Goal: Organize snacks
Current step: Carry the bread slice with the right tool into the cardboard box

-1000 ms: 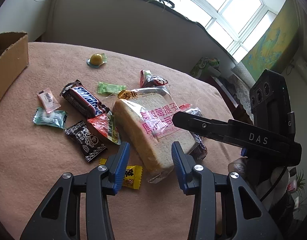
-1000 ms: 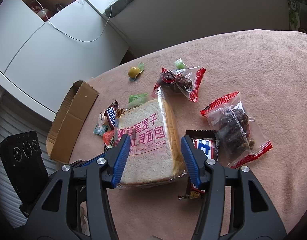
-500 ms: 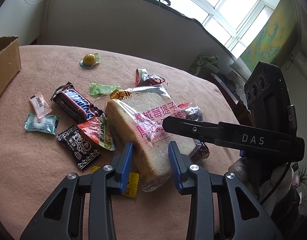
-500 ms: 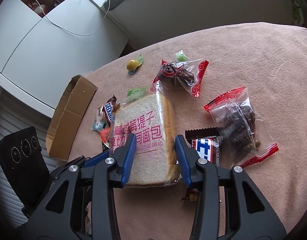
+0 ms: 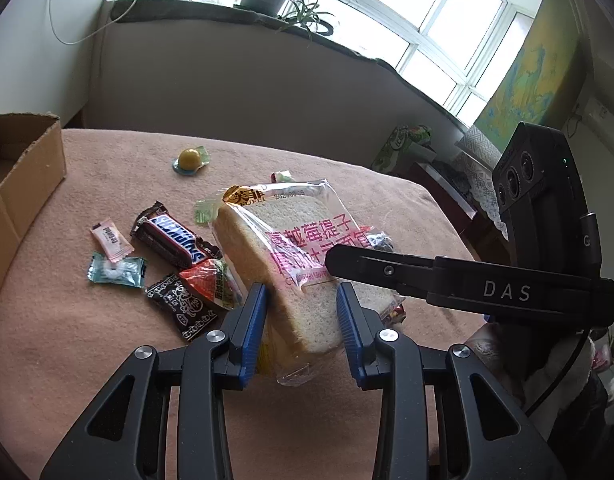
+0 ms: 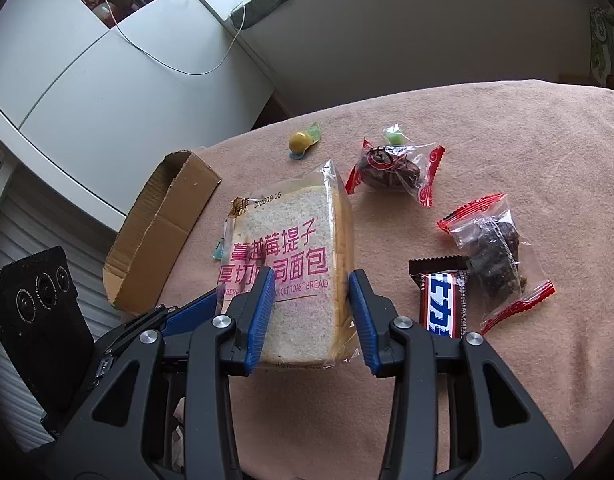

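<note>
Cardboard box [image 6: 159,236] sits open at the table's left edge, likely the destination for the snacks. Left gripper [image 5: 301,322] is clamped on the near corner of the bagged toast bread [image 5: 291,256]; right gripper [image 6: 311,316] grips its lower edge too, both pairs of jaws having just closed on it. A two-handed hold suits a soft, squashy square slab in crinkly clear film. The bread is tilted up, off the pink fleecy tablecloth [image 6: 507,128]. Snickers bar [image 5: 175,240] and the red-edged date packs [image 6: 495,256] lie loose nearby.

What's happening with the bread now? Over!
Both hand-held grippers, left and right, have just closed on the bagged bread. Bread tilted up off the table. Nothing blocking the cardboard box.
</note>
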`<state>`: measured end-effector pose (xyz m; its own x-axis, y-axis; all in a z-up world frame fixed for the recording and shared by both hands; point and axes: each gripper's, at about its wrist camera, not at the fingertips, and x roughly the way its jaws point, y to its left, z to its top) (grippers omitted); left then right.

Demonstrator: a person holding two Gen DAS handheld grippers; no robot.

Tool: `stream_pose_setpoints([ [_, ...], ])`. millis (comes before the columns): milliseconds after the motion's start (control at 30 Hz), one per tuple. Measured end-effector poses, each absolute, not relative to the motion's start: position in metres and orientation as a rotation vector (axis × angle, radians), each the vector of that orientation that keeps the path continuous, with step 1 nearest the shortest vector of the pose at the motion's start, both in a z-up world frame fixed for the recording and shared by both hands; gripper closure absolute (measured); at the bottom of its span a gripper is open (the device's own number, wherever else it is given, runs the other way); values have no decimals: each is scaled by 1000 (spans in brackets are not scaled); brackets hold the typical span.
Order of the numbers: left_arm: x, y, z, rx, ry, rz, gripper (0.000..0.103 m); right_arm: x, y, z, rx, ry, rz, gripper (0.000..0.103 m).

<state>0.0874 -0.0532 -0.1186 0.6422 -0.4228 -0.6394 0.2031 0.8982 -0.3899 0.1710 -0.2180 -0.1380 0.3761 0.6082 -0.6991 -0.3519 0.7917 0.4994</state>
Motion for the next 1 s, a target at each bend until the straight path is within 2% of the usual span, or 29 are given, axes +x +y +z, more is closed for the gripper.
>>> stream_pose_setpoints([
  [433,60,-5,-79,-303,672,-278,69,153,-157,-91,205,930,728,62],
  [1000,27,100,-72,-378,598,-61,69,140,-23,-76,64,923,919,62],
])
